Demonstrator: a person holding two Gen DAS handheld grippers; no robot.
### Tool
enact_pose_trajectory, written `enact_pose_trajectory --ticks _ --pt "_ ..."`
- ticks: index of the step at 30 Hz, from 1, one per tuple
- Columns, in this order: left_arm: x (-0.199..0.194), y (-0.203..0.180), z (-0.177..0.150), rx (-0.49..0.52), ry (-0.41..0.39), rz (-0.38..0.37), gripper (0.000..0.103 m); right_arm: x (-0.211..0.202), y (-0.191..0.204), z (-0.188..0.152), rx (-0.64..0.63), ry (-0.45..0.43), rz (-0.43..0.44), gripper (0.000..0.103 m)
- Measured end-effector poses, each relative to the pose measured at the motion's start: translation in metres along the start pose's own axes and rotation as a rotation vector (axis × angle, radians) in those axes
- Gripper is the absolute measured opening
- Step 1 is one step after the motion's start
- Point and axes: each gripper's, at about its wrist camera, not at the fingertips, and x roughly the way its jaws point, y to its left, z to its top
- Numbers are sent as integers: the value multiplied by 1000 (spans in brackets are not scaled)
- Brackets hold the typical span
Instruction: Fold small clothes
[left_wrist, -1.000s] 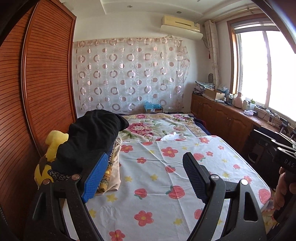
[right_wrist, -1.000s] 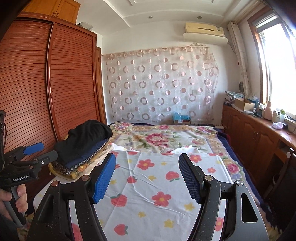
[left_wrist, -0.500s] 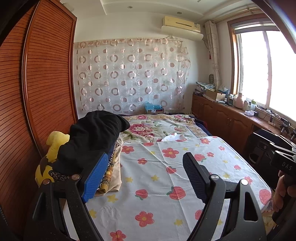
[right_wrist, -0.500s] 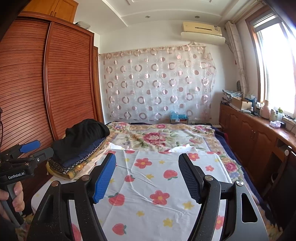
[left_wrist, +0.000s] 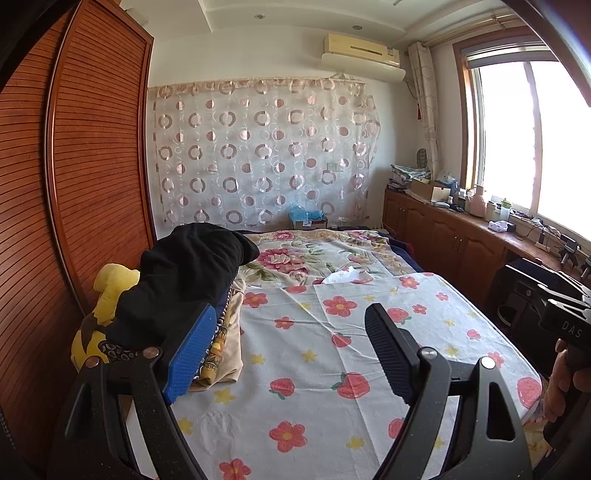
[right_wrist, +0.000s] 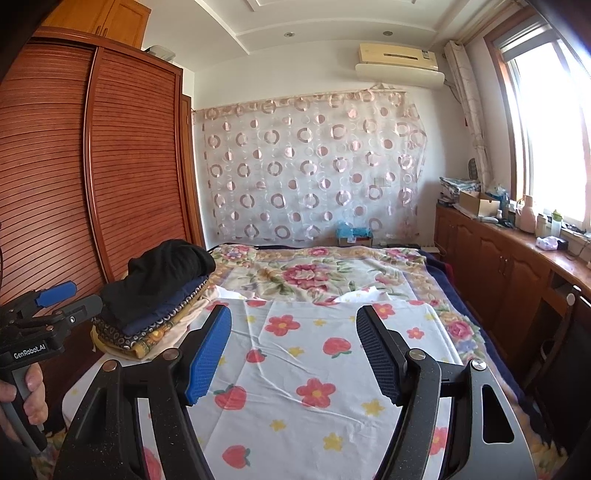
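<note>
A stack of folded clothes (left_wrist: 184, 288) lies at the left edge of the bed, a black garment on top, with navy, patterned and beige pieces (right_wrist: 155, 325) under it. My left gripper (left_wrist: 284, 339) is open just right of the stack, its blue pad close to the pile's side, with nothing between its fingers. My right gripper (right_wrist: 293, 343) stands open over the white flowered sheet (right_wrist: 314, 369), also with nothing held. In the right wrist view the left gripper's body (right_wrist: 40, 317) shows at the far left, held by a hand. No loose garment lies on the sheet.
A yellow plush toy (left_wrist: 107, 295) sits behind the stack against the slatted wooden wardrobe (left_wrist: 74, 184). A floral quilt (right_wrist: 314, 273) covers the far half of the bed. Wooden cabinets (right_wrist: 498, 266) with clutter run along the right under the window. A black chair (left_wrist: 524, 295) stands at the bed's right side.
The right wrist view has shifted a little, the clothes stack and the left gripper sliding slightly in frame. The left view is nearly unchanged. Both grippers keep the same opening.
</note>
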Motion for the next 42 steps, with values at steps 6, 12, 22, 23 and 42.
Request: enact_pose_trajectory --ticks 6,12,22,23,42 --pt "0 1 1 0 -2 1 83 0 -3 0 1 1 1 72" --pt "1 2 0 0 -2 0 83 -1 -4 0 -1 2 4 72" --pt "2 3 1 2 -3 1 83 -1 -6 0 -3 3 6 72" --pt "2 4 1 2 -4 1 83 -1 -5 0 -2 2 6 72" --pt "3 4 -1 4 -5 2 83 -1 -6 0 0 4 6 72"
